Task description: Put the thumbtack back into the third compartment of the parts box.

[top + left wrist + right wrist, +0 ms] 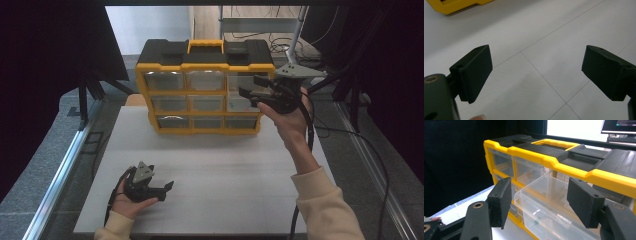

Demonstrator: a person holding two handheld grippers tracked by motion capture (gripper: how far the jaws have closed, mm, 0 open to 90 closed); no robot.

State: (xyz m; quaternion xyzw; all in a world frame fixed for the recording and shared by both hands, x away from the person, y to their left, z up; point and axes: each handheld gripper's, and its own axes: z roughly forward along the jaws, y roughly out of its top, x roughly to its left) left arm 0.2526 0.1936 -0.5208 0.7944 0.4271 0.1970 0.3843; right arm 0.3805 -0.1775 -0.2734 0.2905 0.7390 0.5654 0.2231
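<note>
Black jaws of the right gripper [539, 202] stand spread, with the front of a clear plastic drawer [541, 195] between them; the pads look clear of its walls, though the near pad at 9 o'clock sits so close that contact is hard to rule out. That drawer is pulled part way out of its slot in the organizer [205, 87], a yellow-framed case with a black top and a yellow handle [205, 46]. In the right gripper view something small and greenish lies inside the drawer, too blurred to name. From the high view the right gripper [256, 91] is held up at the organizer's right column, at about 3 o'clock on its face, around the top and middle rows of the 3 by 3 grid of clear drawers. The right hand [287, 122] carries it from below, a cream sleeve [325, 205] running down to 5 o'clock of the picture, and a black cable [310, 135] trails beside the wrist.

The left gripper [165, 187] rests low on the white tabletop [225, 165] at 7 o'clock, well apart from the organizer. Its jaws are spread wide with only bare tabletop between them, as the left gripper view [536, 75] shows, and the left hand [127, 202] cups it from underneath. The organizer stands at 12 o'clock on the tabletop, near its far edge.
</note>
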